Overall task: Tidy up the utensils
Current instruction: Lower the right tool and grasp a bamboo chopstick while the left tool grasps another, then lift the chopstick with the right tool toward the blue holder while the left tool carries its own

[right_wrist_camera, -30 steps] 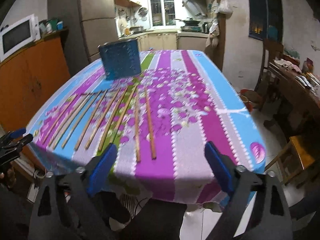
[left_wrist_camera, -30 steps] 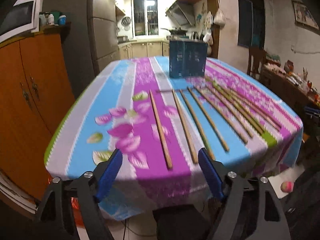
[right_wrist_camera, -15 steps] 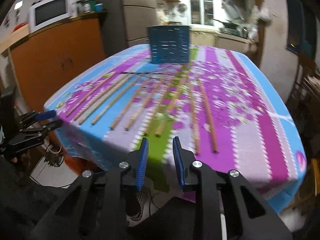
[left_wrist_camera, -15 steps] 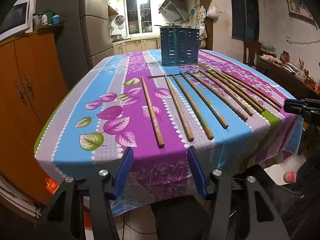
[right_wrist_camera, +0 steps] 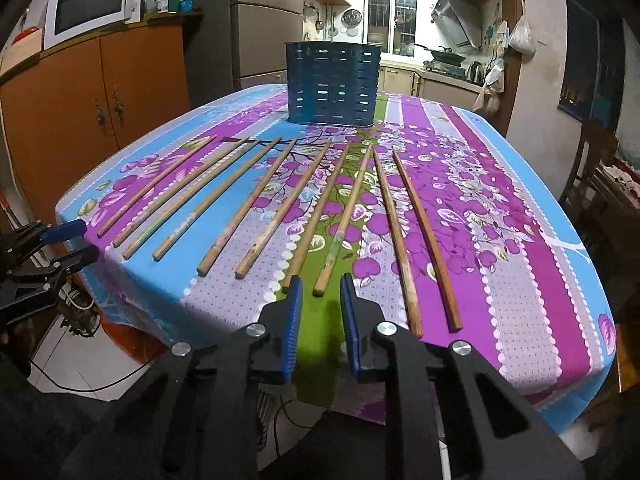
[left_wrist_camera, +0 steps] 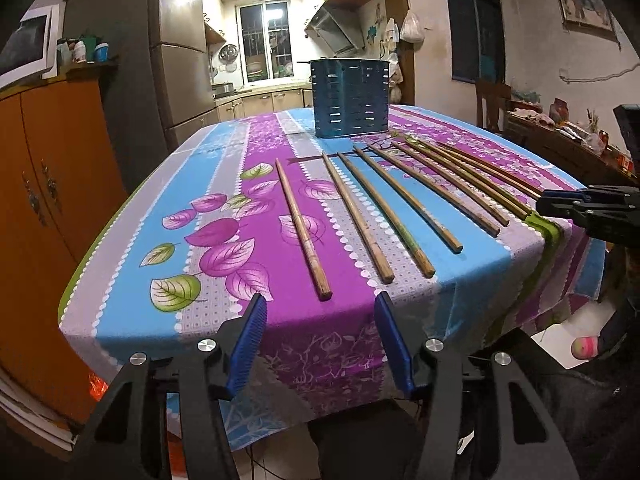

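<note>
Ten bamboo chopsticks (right_wrist_camera: 260,196) lie before me; my right tongs (right_wrist_camera: 319,294) are closing on nothing, left tongs (left_wrist_camera: 320,312) gape; no legible writing.

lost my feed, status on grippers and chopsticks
Left gripper open, empty. Right gripper closing, empty. Chopsticks flat on tablecloth, blue holder behind. Nothing in the way.

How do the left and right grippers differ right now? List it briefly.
The left gripper has its jaws wide apart; the right gripper has them narrow and closing. The left gripper faces the leftmost chopstick on a purple stripe; the right gripper faces a chopstick by the green stripe. Both have blue pads, hold nothing, and hover at the tablecloth edge.
</note>
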Action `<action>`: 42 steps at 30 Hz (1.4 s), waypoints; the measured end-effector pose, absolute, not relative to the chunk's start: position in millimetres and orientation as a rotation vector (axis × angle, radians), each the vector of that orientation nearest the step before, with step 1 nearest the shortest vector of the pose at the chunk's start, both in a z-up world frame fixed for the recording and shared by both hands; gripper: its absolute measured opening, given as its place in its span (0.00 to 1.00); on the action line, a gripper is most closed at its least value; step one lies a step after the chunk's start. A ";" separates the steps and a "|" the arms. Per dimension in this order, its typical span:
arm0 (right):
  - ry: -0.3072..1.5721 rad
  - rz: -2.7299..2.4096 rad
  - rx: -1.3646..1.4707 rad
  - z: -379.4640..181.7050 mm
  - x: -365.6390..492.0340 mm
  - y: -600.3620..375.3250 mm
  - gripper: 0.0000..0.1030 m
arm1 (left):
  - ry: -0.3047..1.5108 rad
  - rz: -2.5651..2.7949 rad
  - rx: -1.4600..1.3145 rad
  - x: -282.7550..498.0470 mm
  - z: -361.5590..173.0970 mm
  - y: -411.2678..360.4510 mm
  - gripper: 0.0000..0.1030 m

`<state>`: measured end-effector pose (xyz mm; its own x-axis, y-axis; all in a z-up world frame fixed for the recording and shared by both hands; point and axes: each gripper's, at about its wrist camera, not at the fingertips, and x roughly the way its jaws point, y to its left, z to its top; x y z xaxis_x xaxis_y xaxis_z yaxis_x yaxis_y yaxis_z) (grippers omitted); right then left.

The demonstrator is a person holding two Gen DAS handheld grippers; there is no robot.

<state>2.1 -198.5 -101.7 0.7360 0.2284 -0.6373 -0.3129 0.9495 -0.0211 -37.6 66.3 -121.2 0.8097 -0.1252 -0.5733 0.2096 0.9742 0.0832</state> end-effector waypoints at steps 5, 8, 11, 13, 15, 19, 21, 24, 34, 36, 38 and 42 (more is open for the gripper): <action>0.702 0.299 -0.133 -106.4 9.9 -192.7 0.15 | 0.576 -0.196 0.173 -38.9 -120.1 61.4 0.56; 0.720 0.299 -0.120 -110.0 13.1 -192.8 0.14 | 0.556 -0.208 0.180 -40.2 -116.8 60.1 0.56; 0.724 0.298 -0.092 -110.1 14.8 -196.2 0.13 | 0.545 -0.209 0.172 -39.1 -114.9 60.3 0.56; 0.724 0.297 -0.081 -110.2 15.7 -197.0 0.12 | 0.540 -0.201 0.180 -34.6 -115.9 59.5 0.55; 0.724 0.294 -0.082 -110.0 15.8 -196.2 0.11 | 0.542 -0.192 0.183 -30.3 -117.1 59.6 0.50; 0.723 0.295 -0.079 -109.8 15.9 -196.4 0.11 | 0.559 -0.168 0.134 -22.7 -121.4 67.4 0.42; 0.720 0.289 -0.075 -110.0 15.9 -195.8 0.11 | 0.562 -0.161 0.096 -20.8 -123.3 71.8 0.35; 0.713 0.276 -0.072 -110.5 15.5 -194.5 0.11 | 0.549 -0.132 0.087 -19.8 -124.8 71.6 0.29; 0.684 0.241 -0.030 -113.8 12.6 -196.8 0.06 | 0.512 -0.067 0.051 -24.2 -128.3 71.7 0.10; 0.680 0.235 -0.023 -113.6 12.1 -196.3 0.06 | 0.509 -0.062 0.038 -24.6 -128.4 73.9 0.08; 0.678 0.229 -0.016 -113.5 11.8 -196.0 0.06 | 0.503 -0.050 0.056 -25.0 -129.0 71.1 0.08; 0.675 0.225 0.005 -113.5 9.9 -197.8 0.05 | 0.495 -0.039 0.064 -26.2 -129.5 69.4 0.08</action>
<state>9.9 -197.8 -113.5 0.7575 0.2083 -0.6187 -0.2053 0.9757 0.0771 -26.2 69.4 -129.5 0.8794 -0.0220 -0.4755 0.0530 0.9972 0.0520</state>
